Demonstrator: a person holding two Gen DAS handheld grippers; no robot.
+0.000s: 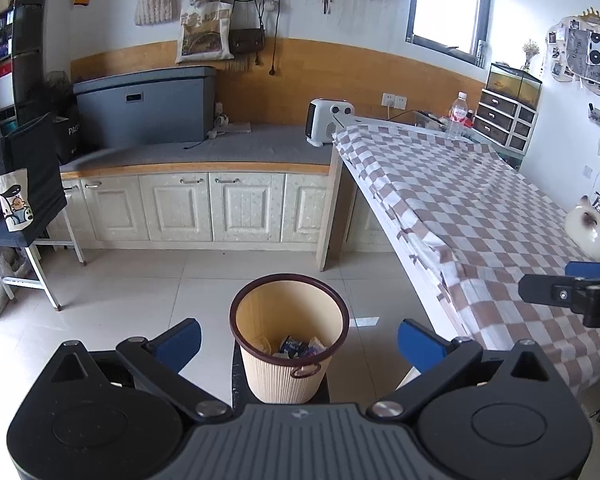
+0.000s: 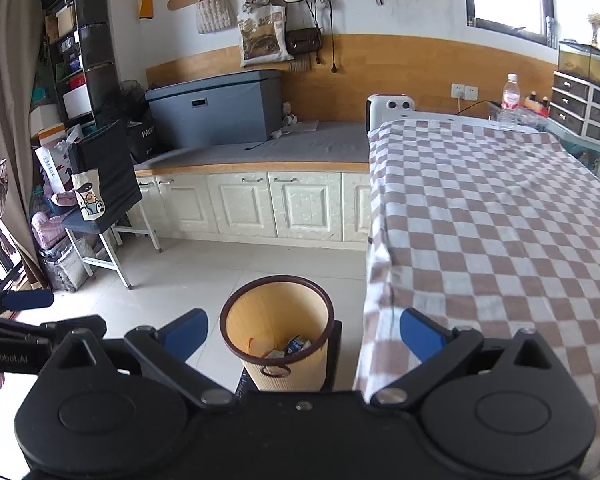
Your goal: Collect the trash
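A beige ribbed trash bin (image 1: 288, 340) with a dark brown rim stands on a dark stand on the tiled floor, beside the table. Wrappers and paper scraps (image 1: 298, 347) lie at its bottom. The bin also shows in the right wrist view (image 2: 278, 332) with the trash (image 2: 294, 347) inside. My left gripper (image 1: 299, 340) is open and empty, its blue pads either side of the bin, above it. My right gripper (image 2: 304, 332) is open and empty, above the bin and the table's edge. It shows in the left wrist view (image 1: 572, 280) over the tablecloth.
A table with a brown-and-white checked cloth (image 2: 500, 220) fills the right. A cat figurine (image 1: 590, 228) sits on it. A water bottle (image 2: 510, 100) and a white heater (image 1: 328, 120) stand at the far end. White cabinets (image 1: 220, 208) and a cluttered metal rack (image 1: 20, 200) line the floor.
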